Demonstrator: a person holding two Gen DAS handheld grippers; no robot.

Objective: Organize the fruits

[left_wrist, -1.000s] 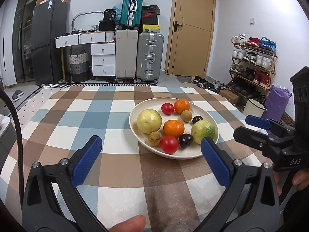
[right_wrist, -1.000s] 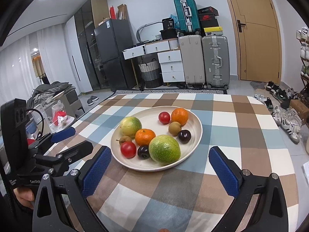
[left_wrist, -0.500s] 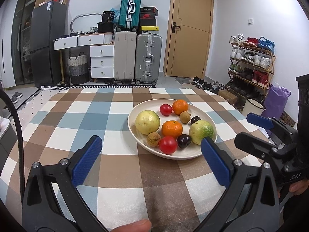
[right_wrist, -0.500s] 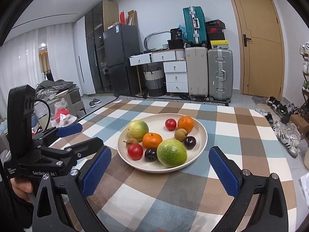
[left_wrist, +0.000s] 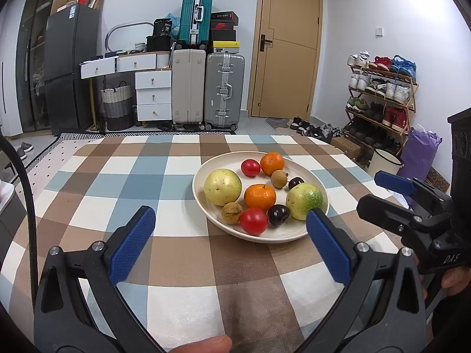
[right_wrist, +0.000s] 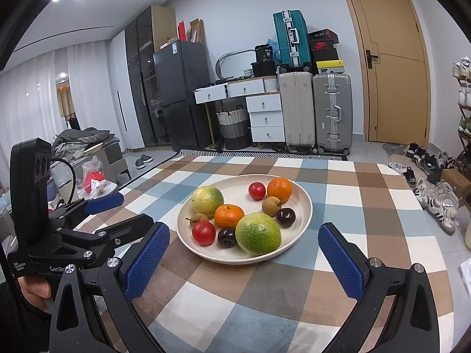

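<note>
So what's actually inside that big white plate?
The plate holds nine fruits: two big green ones, two oranges, two tomatoes, two dark plums and two small brown fruits. Anything beneath them is hidden.

The tablecloth (left_wrist: 182, 253) was checked in brown, blue and white. The plate (left_wrist: 297, 232) was cream, holding two orange tangerines (left_wrist: 260, 196), two red tomatoes (left_wrist: 253, 221), dark purple plums (left_wrist: 278, 214) and yellow-green fruit (left_wrist: 222, 186).

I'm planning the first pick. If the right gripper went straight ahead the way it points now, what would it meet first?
Probably the near rim of the plate, then the large green fruit just behind it. The right gripper is open, with only tablecloth before the plate. Depth is uncertain.
</note>
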